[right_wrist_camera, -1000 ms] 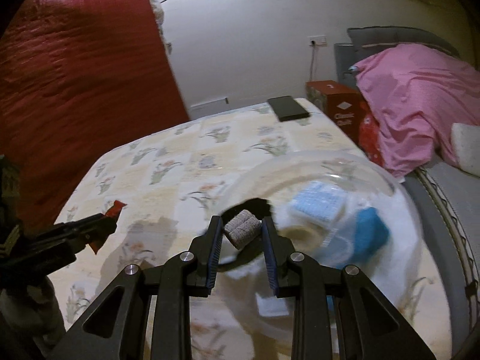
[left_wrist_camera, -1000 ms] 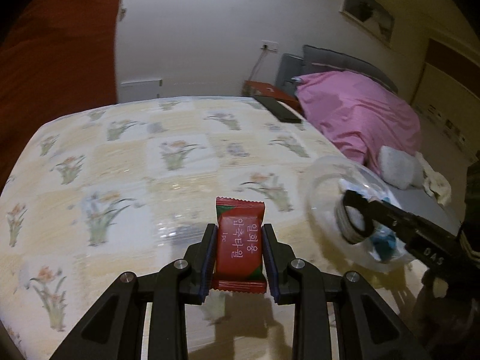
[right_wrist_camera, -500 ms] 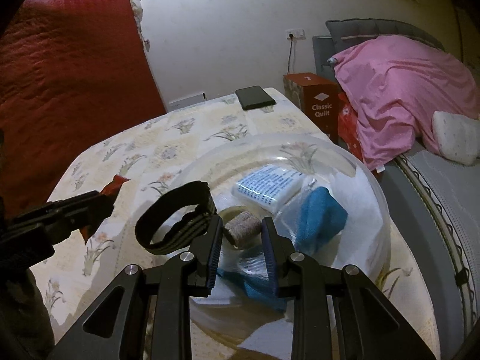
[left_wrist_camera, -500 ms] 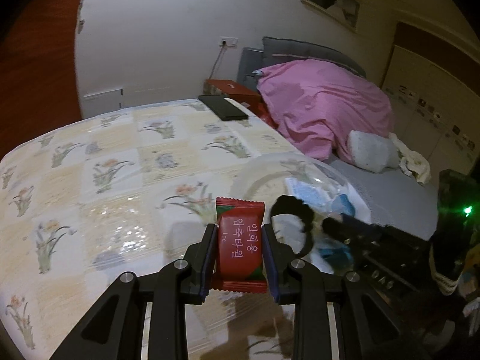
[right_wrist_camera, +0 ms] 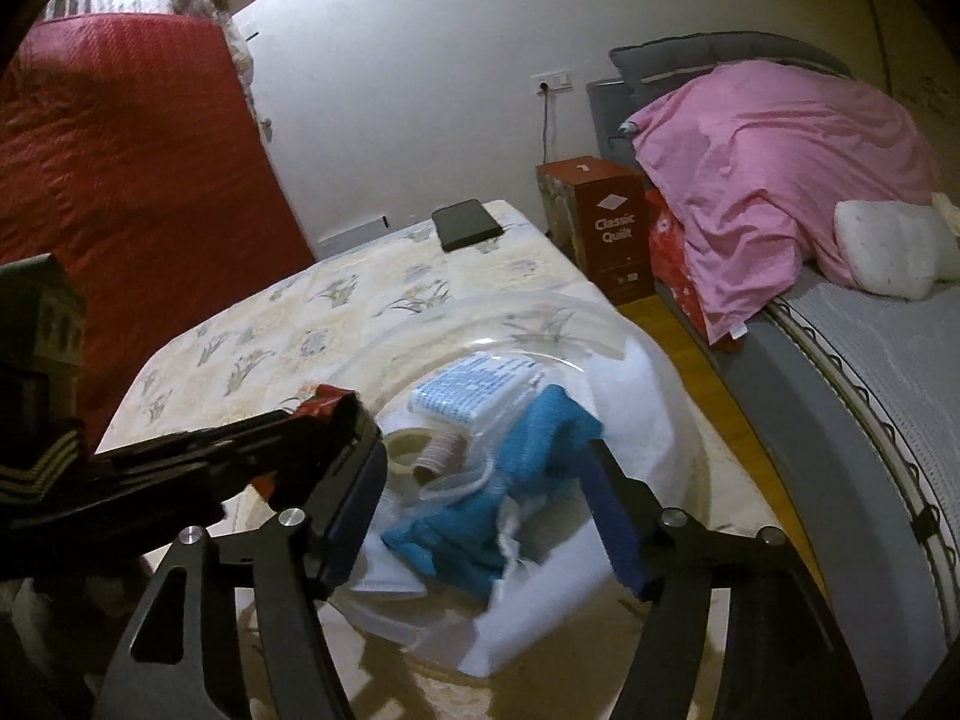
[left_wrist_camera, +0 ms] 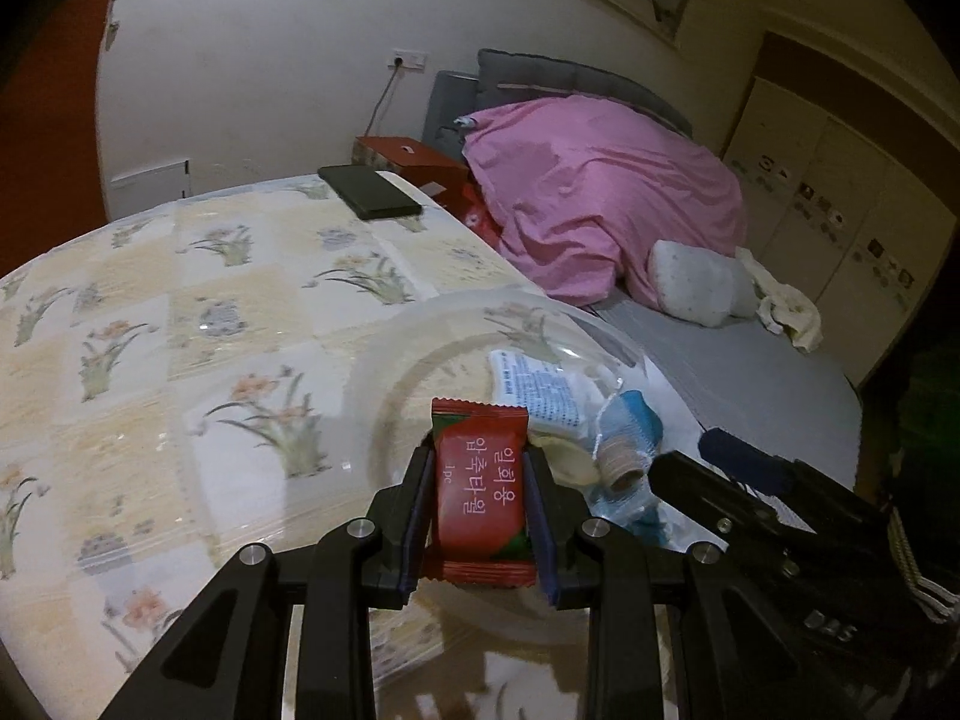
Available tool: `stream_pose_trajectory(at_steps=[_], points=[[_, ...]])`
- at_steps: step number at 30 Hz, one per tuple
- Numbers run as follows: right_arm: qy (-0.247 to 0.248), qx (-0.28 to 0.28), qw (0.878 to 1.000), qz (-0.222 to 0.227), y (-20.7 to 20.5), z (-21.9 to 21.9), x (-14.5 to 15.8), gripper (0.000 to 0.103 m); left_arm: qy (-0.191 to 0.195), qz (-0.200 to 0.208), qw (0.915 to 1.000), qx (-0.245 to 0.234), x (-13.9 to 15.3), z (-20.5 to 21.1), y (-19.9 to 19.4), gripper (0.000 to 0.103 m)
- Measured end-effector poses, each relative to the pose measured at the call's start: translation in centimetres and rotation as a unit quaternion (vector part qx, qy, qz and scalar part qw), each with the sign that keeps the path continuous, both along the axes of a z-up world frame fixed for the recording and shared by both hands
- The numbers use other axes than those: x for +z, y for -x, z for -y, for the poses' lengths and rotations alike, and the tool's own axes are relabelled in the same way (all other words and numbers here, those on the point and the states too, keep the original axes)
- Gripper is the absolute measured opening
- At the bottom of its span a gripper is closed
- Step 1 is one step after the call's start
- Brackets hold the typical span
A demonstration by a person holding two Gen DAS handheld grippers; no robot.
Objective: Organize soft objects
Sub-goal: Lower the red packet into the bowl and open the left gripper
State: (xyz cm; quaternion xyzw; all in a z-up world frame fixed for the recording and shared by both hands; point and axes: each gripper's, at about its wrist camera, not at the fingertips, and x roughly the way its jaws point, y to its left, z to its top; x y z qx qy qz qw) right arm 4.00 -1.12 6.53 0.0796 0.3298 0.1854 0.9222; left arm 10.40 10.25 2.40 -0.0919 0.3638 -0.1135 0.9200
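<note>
Through the left wrist camera, you are holding your left gripper [left_wrist_camera: 480,507] with its fingers clamped on a red sachet [left_wrist_camera: 482,495] printed with white Korean lettering; the sachet is standing upright between the blue pads. It is hanging over the near rim of the clear bowl [left_wrist_camera: 384,372], which is sitting on the floral-covered table [left_wrist_camera: 180,312]. Inside the bowl, a white packet with blue print [left_wrist_camera: 534,384] is lying toward the far side, a beige bandage roll [left_wrist_camera: 621,465] is resting just right of the sachet, and blue cloth [left_wrist_camera: 630,414] is bunching behind the roll. Your right gripper [left_wrist_camera: 774,510] is reaching in from the right of the bowl, at its edge; from here you cannot tell how its fingers stand. A black phone [left_wrist_camera: 369,192] is lying at the table's far edge, well apart from the bowl.

Through the right wrist camera, your right gripper [right_wrist_camera: 486,516] is hovering above the bowl [right_wrist_camera: 648,396] with its fingers spread wide and nothing between them. Below them the blue cloth [right_wrist_camera: 528,438] is filling the bowl's middle, touching the printed packet [right_wrist_camera: 474,387] beyond it, with the bandage roll [right_wrist_camera: 441,453] and a ring of pale tape [right_wrist_camera: 408,447] to the cloth's left. Your left gripper [right_wrist_camera: 324,426] is coming in over the bowl's left rim, the sachet's [right_wrist_camera: 321,399] red edge poking up from it.
</note>
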Motion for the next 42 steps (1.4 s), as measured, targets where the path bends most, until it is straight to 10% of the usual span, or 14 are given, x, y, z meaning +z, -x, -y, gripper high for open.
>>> stream_pose_trajectory(at_steps=[6,9,18,42], points=[[0.008,-0.013,1.000,-0.012,0.5,1.3,-0.3,0.082,-0.002,-0.008,0.9998,-0.016,-0.8,1.5,-0.8,0.036],[0.012,-0.026,0.999,-0.022,0.8,2.2,-0.7,0.088,-0.005,-0.007,0.9999,-0.008,-0.8,1.5,-0.9,0.081],[0.037,-0.044,0.998,-0.022,2.0,2.5,-0.9,0.103,-0.043,0.032,0.9983,0.020,1.1,1.5,0.8,0.102],[0.093,-0.060,0.994,0.017,5.1,0.3,1.9,0.103,-0.110,0.067,0.9879,0.086,2.5,0.9,5.4,0.103]])
